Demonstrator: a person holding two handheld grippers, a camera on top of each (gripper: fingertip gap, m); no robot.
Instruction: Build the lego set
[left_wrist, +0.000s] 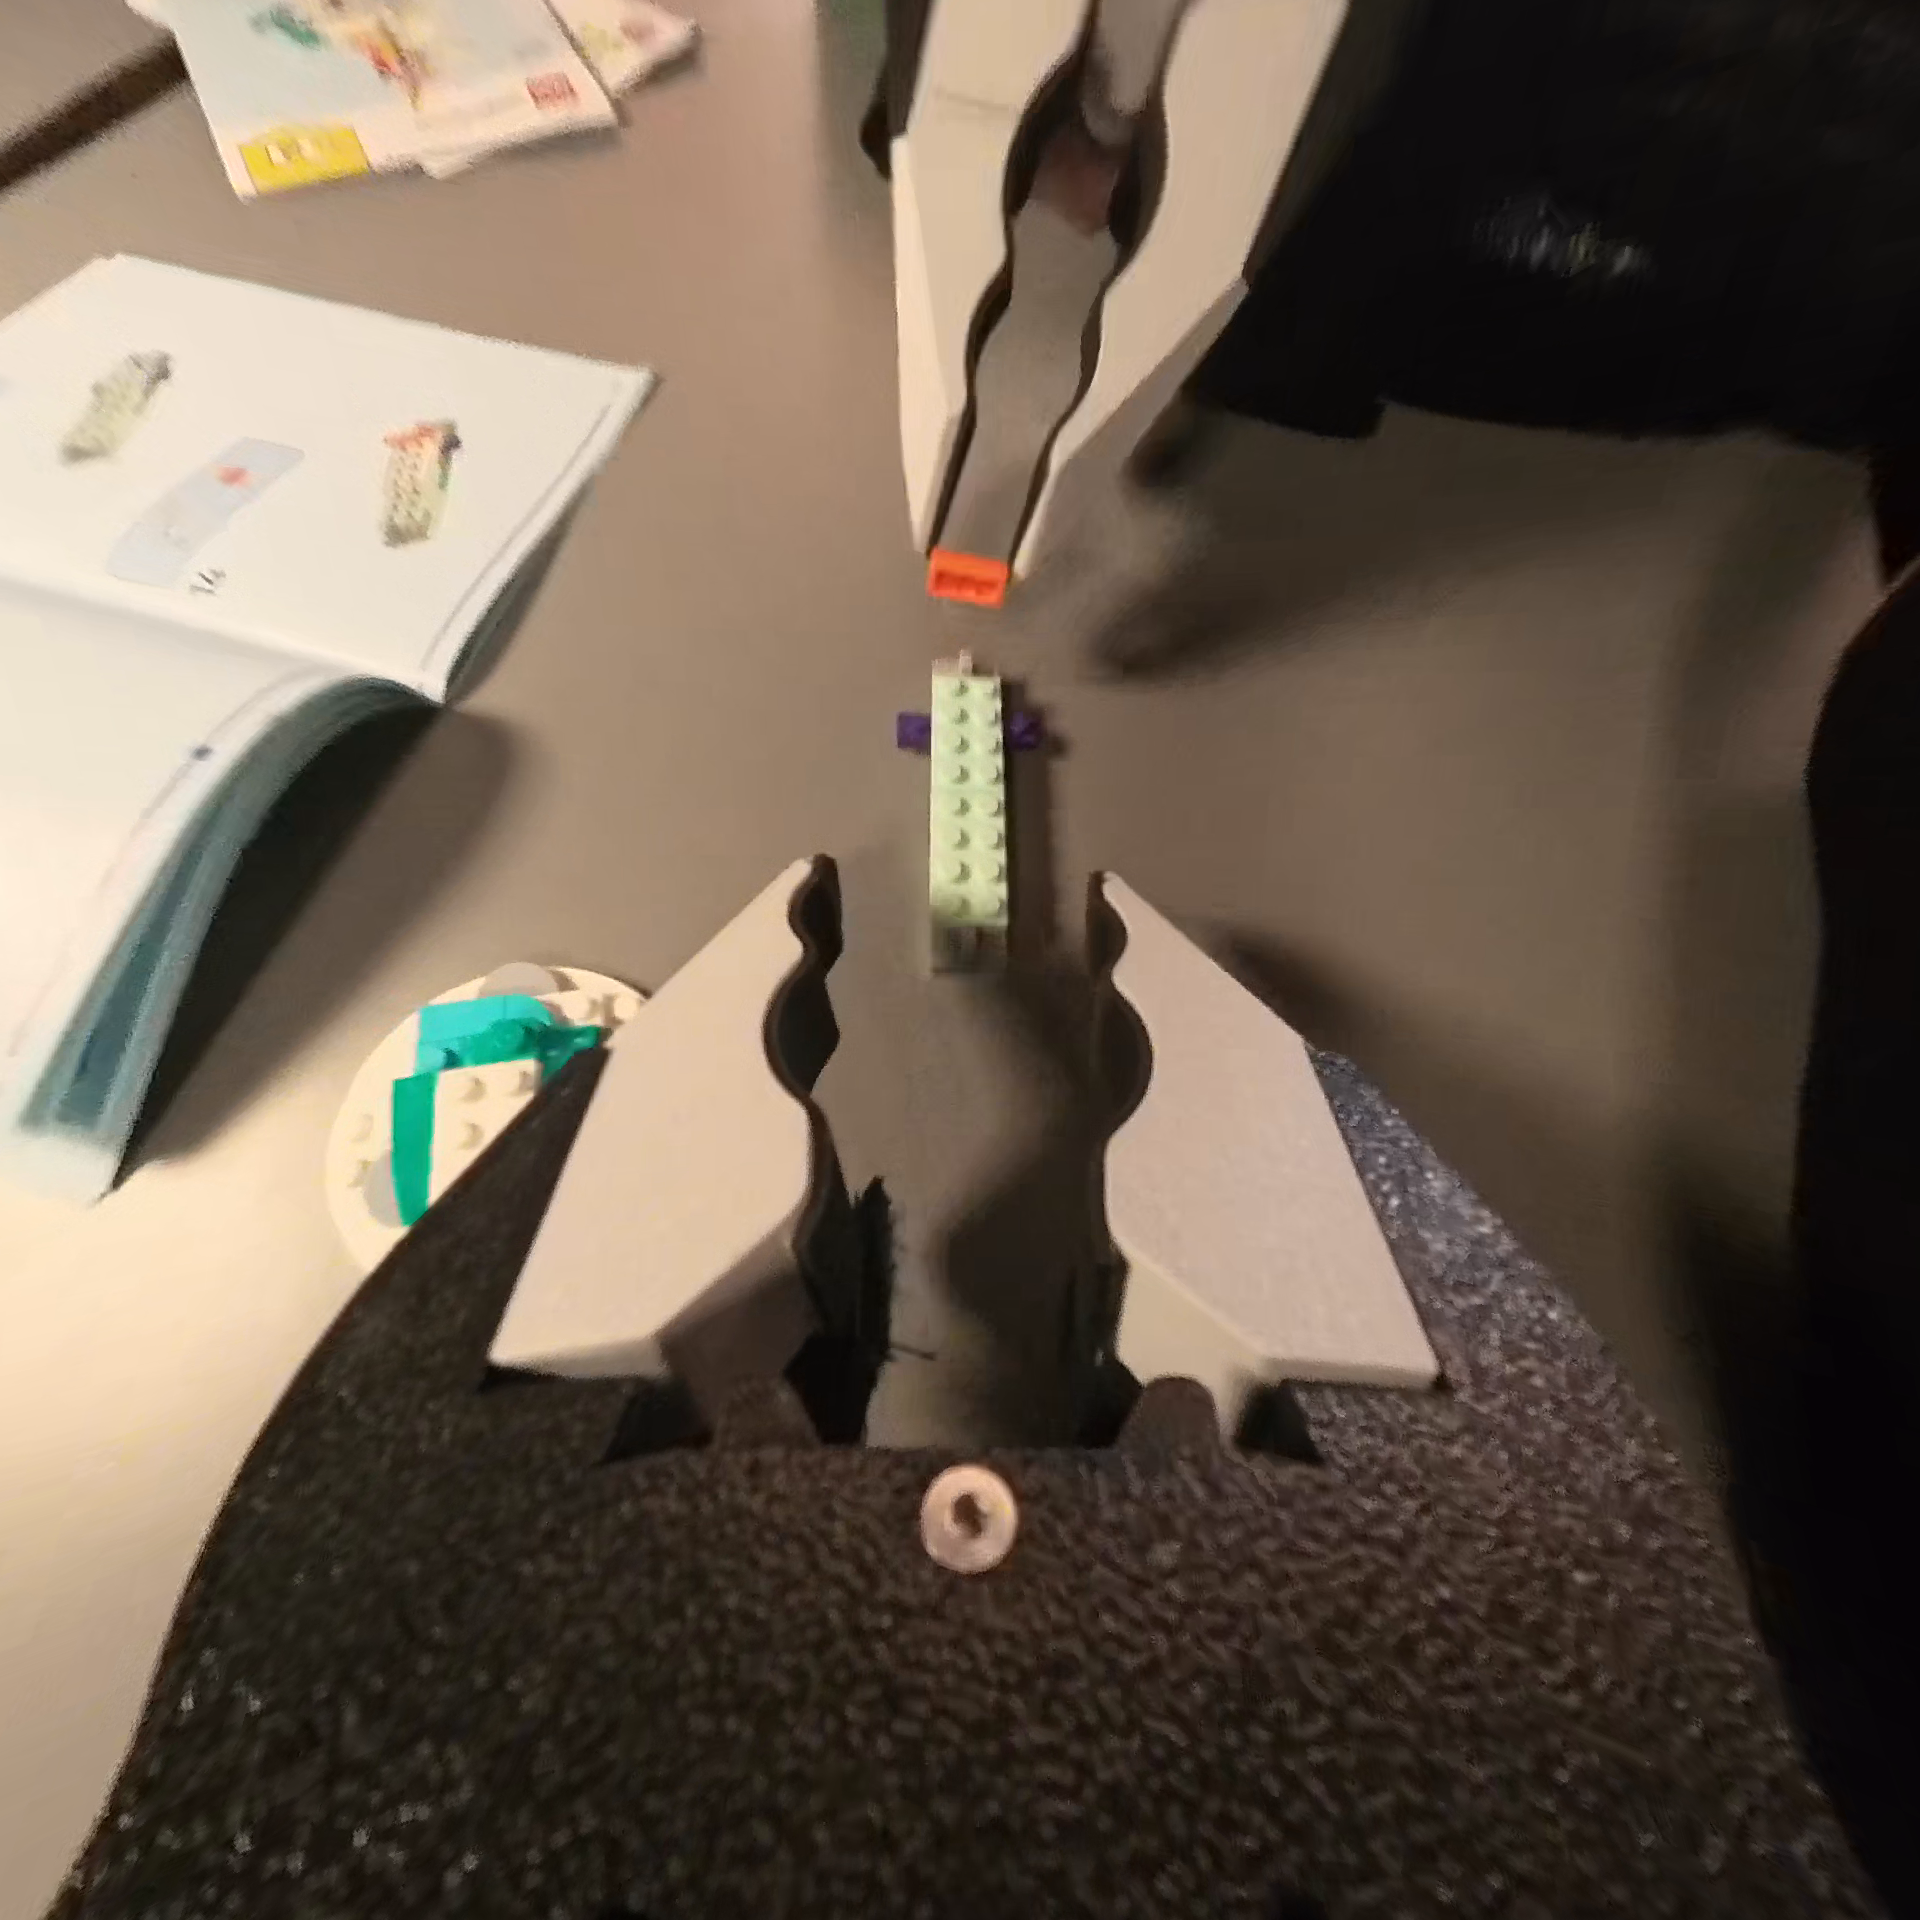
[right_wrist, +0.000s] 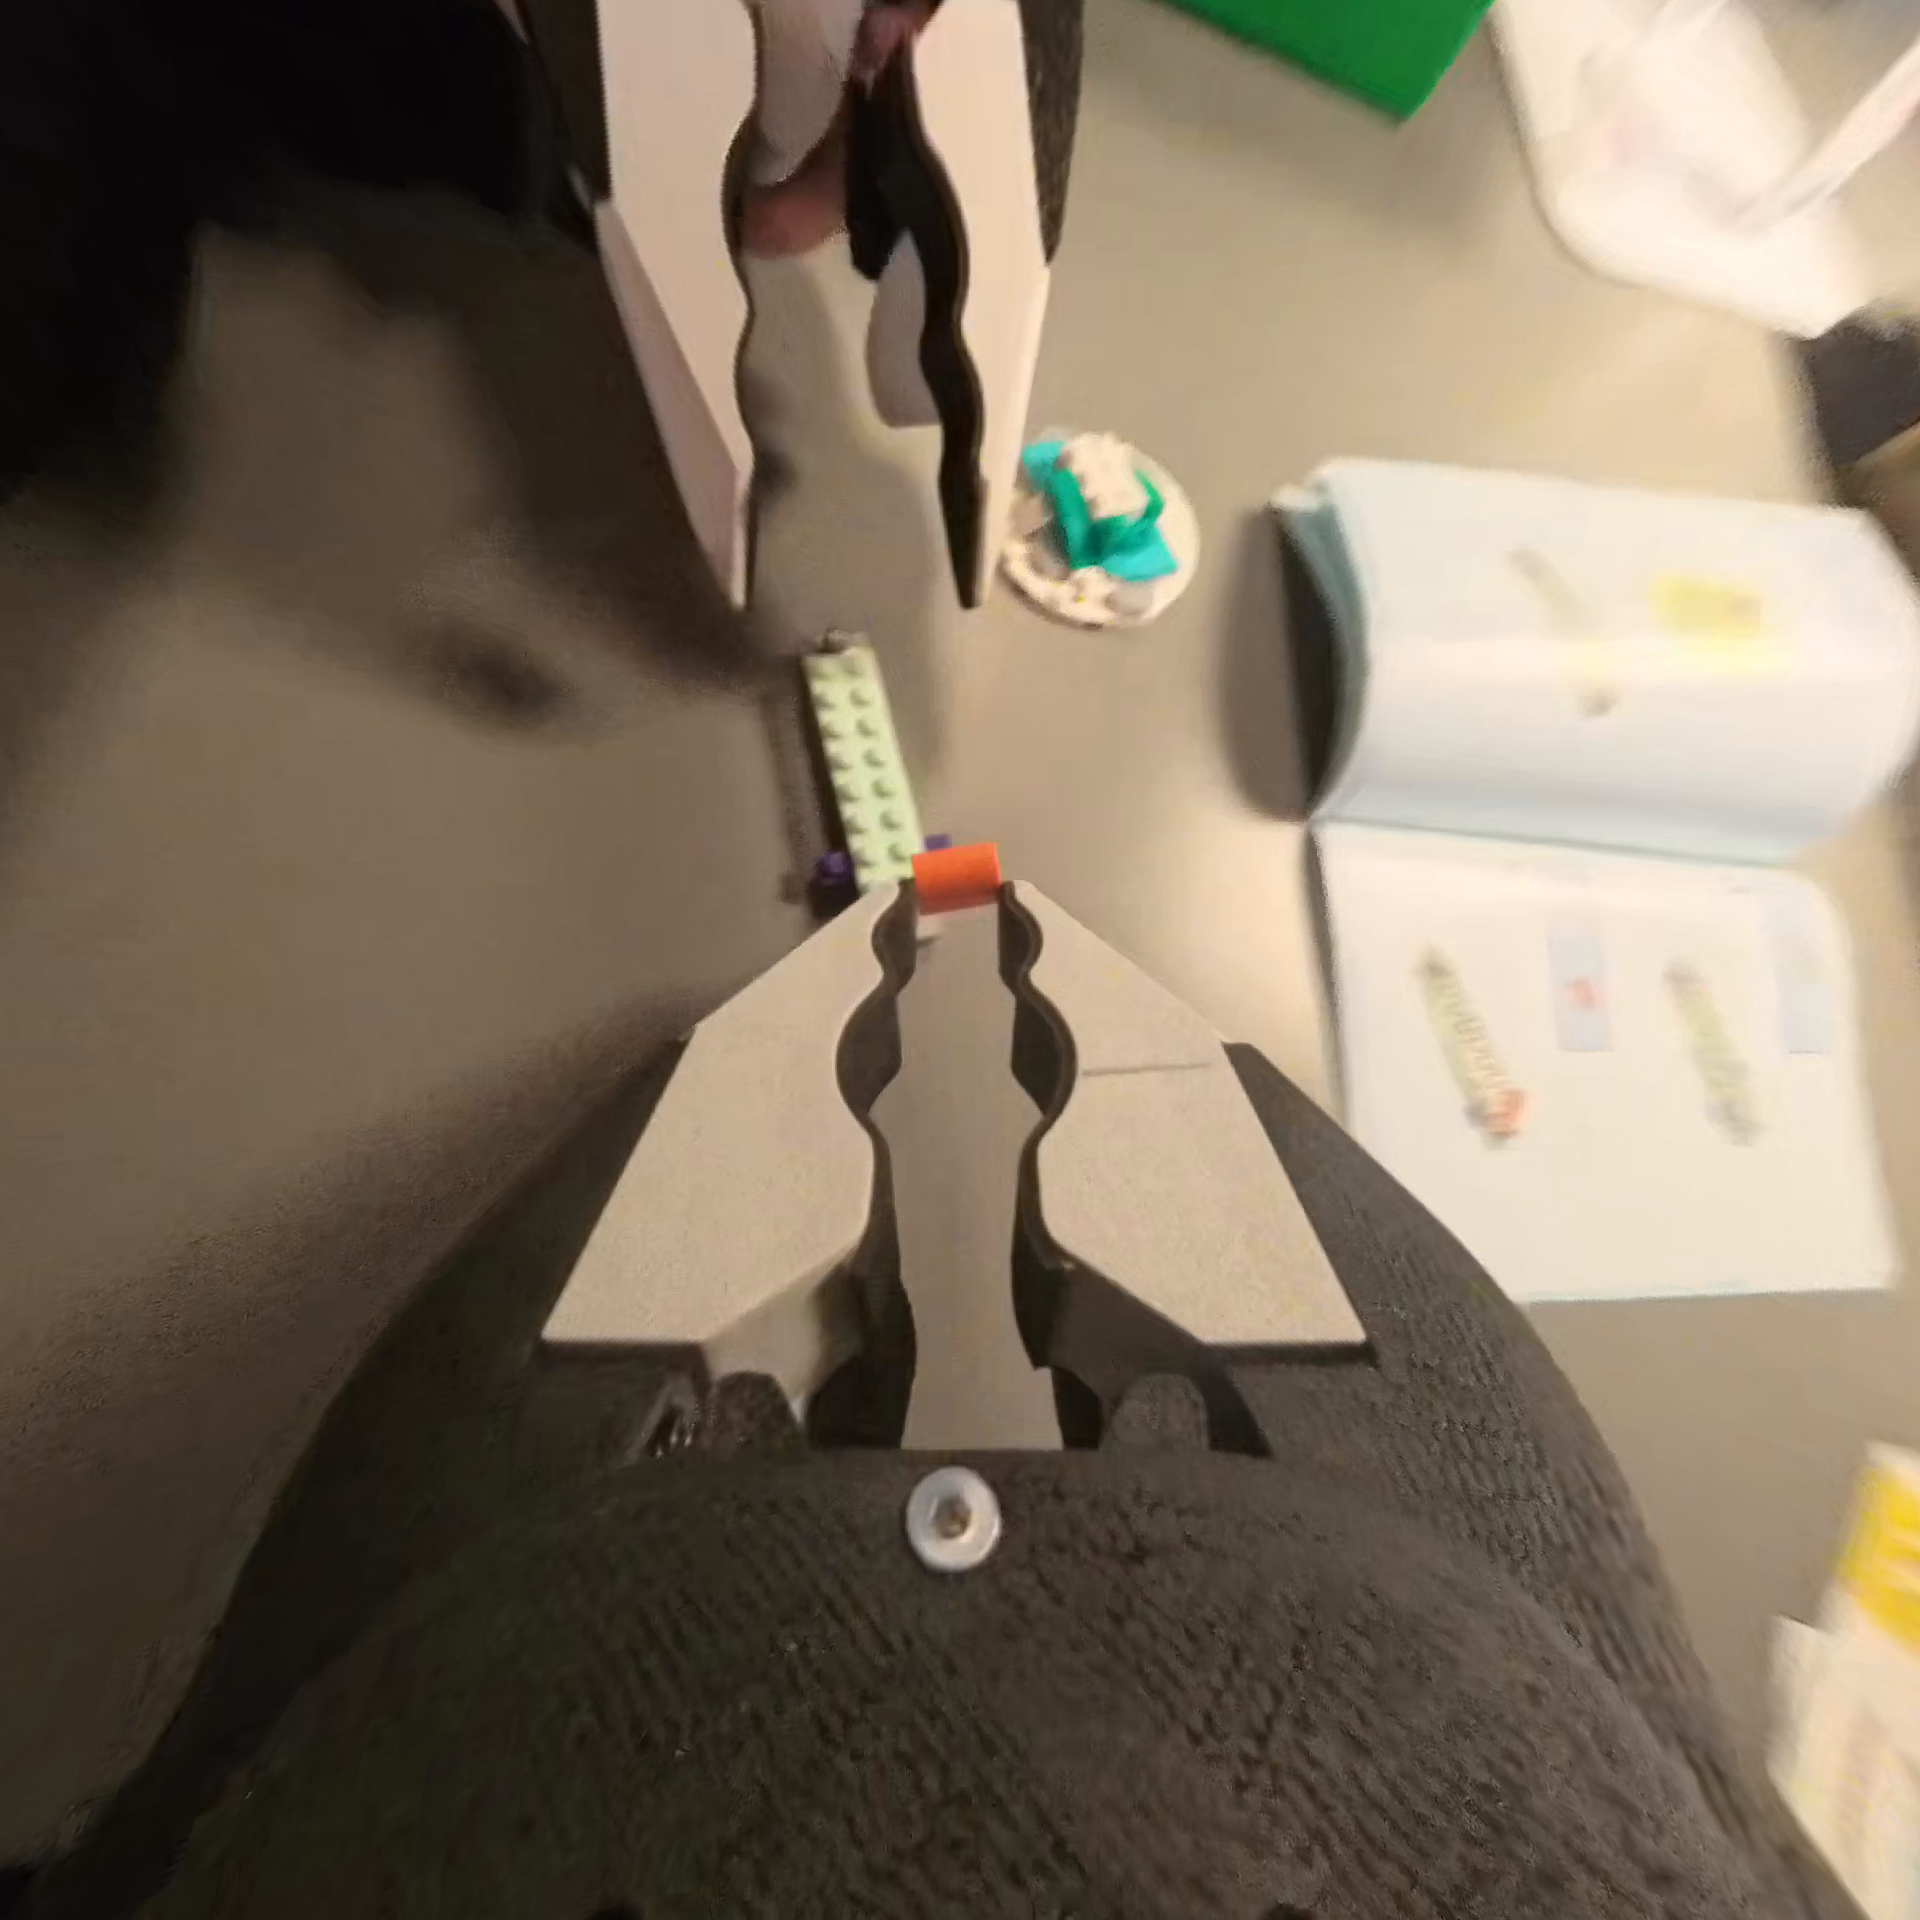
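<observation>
Bricks here look light, hard and slick, so the right tongs (right_wrist: 958, 891) pinch the tiny orange brick (right_wrist: 956, 878) by its flat sides just past the end of the long green plate (left_wrist: 968, 805) lying on the surface (left_wrist: 727, 665), while the left tongs (left_wrist: 961, 883) hang wide around its near end, probably to steady it.
</observation>
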